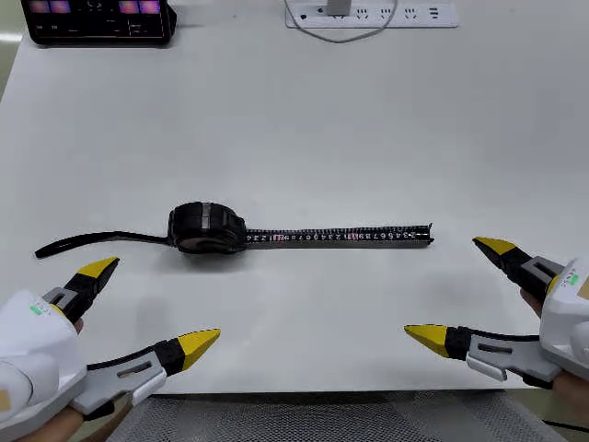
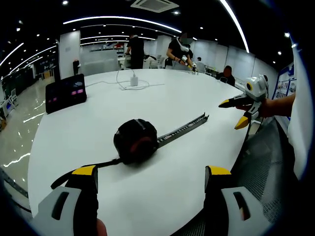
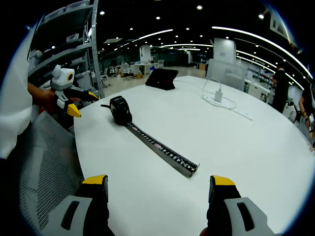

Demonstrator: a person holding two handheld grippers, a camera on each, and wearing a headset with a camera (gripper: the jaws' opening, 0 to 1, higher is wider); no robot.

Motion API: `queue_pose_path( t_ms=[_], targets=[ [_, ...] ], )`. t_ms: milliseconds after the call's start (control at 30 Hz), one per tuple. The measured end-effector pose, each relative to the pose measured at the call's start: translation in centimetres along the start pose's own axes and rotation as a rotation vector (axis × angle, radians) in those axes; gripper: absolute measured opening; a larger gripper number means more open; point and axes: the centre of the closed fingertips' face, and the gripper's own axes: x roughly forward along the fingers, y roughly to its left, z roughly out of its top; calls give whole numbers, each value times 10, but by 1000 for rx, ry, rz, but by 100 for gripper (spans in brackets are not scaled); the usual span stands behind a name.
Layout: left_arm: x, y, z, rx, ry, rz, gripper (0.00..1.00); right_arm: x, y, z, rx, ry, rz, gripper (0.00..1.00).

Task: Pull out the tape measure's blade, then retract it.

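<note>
A black tape measure (image 1: 206, 228) lies on the white table (image 1: 304, 129), its blade (image 1: 339, 237) pulled out to the right and its wrist strap (image 1: 90, 241) trailing left. My left gripper (image 1: 158, 305) stands open at the near left, a little in front of the case (image 2: 136, 140). My right gripper (image 1: 462, 290) is open at the near right, just short of the blade's end hook (image 3: 193, 169). Neither gripper touches the tape. The case (image 3: 120, 109) and the left gripper (image 3: 78, 102) show in the right gripper view; the right gripper (image 2: 237, 112) shows in the left gripper view.
A dark tablet (image 1: 99, 20) stands at the far left of the table. A white power strip (image 1: 372, 14) with a cable lies at the far middle. People stand beyond the table (image 2: 179, 49). A perforated grey surface (image 1: 322, 419) runs below the near edge.
</note>
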Motion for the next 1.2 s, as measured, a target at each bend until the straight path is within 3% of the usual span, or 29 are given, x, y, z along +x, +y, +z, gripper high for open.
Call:
queue_pose_path(
  t_ms=[867, 1200],
  targets=[
    [13, -2, 11, -4, -16, -3, 86, 0, -2, 2, -9, 1, 0, 82],
    [27, -2, 16, -8, -12, -3, 88, 3, -8, 4, -13, -3, -1, 82]
  ],
)
